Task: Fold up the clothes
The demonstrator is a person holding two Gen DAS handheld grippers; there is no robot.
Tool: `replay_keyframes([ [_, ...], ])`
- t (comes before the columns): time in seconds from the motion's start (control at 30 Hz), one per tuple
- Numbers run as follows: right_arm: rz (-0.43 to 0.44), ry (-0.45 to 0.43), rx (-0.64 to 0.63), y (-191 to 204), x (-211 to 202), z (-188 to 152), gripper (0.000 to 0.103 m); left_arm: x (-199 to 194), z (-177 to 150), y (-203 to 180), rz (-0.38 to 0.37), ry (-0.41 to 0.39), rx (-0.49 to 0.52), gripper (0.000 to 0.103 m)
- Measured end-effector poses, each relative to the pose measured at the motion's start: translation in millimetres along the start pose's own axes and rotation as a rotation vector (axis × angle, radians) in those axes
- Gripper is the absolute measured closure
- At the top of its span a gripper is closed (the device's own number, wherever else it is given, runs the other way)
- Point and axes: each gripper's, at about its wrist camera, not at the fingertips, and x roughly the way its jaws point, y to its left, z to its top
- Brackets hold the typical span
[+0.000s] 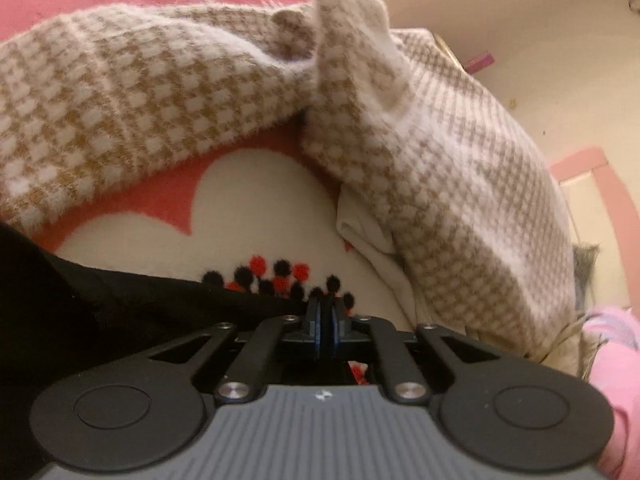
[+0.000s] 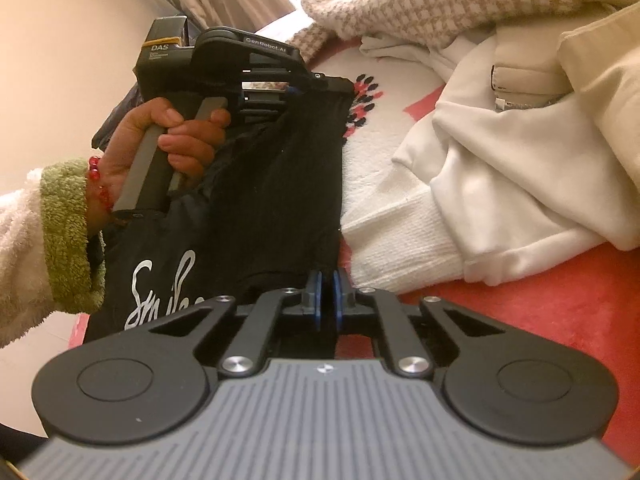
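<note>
Both grippers, left (image 1: 326,304) and right (image 2: 327,280), pinch the black garment (image 2: 280,184).

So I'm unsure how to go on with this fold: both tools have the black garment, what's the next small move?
Probably draw the left tool and right tool apart to pull the black garment taut: both are shut on its edge, and it hangs creased between them.

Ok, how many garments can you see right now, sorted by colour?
Black: 1, the black garment, held by both grippers
Tan-and-white check: 1, the checked knit
White or cream: 1, the white top, maybe more in that pile
Total: 3
</note>
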Motion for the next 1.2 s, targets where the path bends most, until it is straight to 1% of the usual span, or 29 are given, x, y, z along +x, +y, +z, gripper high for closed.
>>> replay_keyframes([
  [0.07, -0.008, -0.006, -0.001, 1, -1, -1, 0.098, -7, 2, 1, 0.004, -0.029, -0.019, 0.09],
  [0.13, -0.014, -0.011, -0.001, 2, -2, -3, 0.098, -16, 6, 1, 0.017, -0.058, -0.042, 0.064],
  [0.17, -0.017, -0.013, -0.002, 3, -3, -3, 0.098, -21, 8, -1, 0.025, -0.074, -0.052, 0.061],
  [0.27, -0.034, -0.033, -0.003, 9, -12, -3, 0.097, -38, 14, -6, 0.053, -0.107, -0.066, 0.062],
  [0.3, -0.04, -0.042, -0.003, 12, -16, -3, 0.096, -47, 16, -8, 0.068, -0.11, -0.061, 0.062],
  [0.37, -0.053, -0.059, -0.004, 18, -23, -3, 0.095, -78, 21, -17, 0.11, -0.108, -0.01, 0.062],
  [0.4, -0.06, -0.067, -0.004, 20, -27, -2, 0.092, -100, 23, -22, 0.133, -0.111, 0.025, 0.062],
  [0.53, -0.086, -0.1, -0.006, 31, -43, -1, 0.081, -208, 34, -43, 0.239, -0.155, 0.174, 0.059],
  [0.57, -0.091, -0.112, -0.011, 35, -47, -1, 0.08, -240, 35, -44, 0.261, -0.178, 0.195, 0.059],
  [0.63, -0.096, -0.15, -0.061, 59, -61, 6, 0.079, -316, 30, -37, 0.296, -0.262, 0.185, 0.059],
  [0.73, -0.078, -0.19, -0.143, 101, -73, 17, 0.077, -409, 14, -13, 0.35, -0.387, 0.129, 0.058],
  [0.8, -0.053, -0.206, -0.216, 136, -76, 24, 0.075, -464, -9, 10, 0.395, -0.459, 0.115, 0.056],
  [0.87, -0.035, -0.203, -0.298, 172, -74, 32, 0.072, -506, -36, 36, 0.436, -0.499, 0.12, 0.054],
  [0.9, -0.028, -0.196, -0.34, 190, -72, 36, 0.07, -516, -53, 53, 0.453, -0.504, 0.112, 0.052],
  [0.93, -0.02, -0.186, -0.378, 208, -68, 39, 0.067, -518, -70, 72, 0.456, -0.499, 0.098, 0.051],
  [1.0, 0.01, -0.13, -0.42, 244, -51, 48, 0.063, -522, -104, 112, 0.463, -0.489, 0.069, 0.051],
  [1.03, 0.031, -0.099, -0.432, 262, -41, 53, 0.062, -523, -119, 132, 0.454, -0.478, 0.049, 0.051],
  [1.07, 0.056, -0.063, -0.441, 281, -28, 58, 0.062, -516, -131, 151, 0.433, -0.458, 0.018, 0.051],
  [1.13, 0.109, 0.014, -0.452, 317, -1, 67, 0.062, -491, -153, 188, 0.398, -0.415, -0.056, 0.051],
  [1.2, 0.144, 0.095, -0.444, 352, 35, 74, 0.062, -469, -170, 215, 0.383, -0.377, -0.091, 0.052],
])
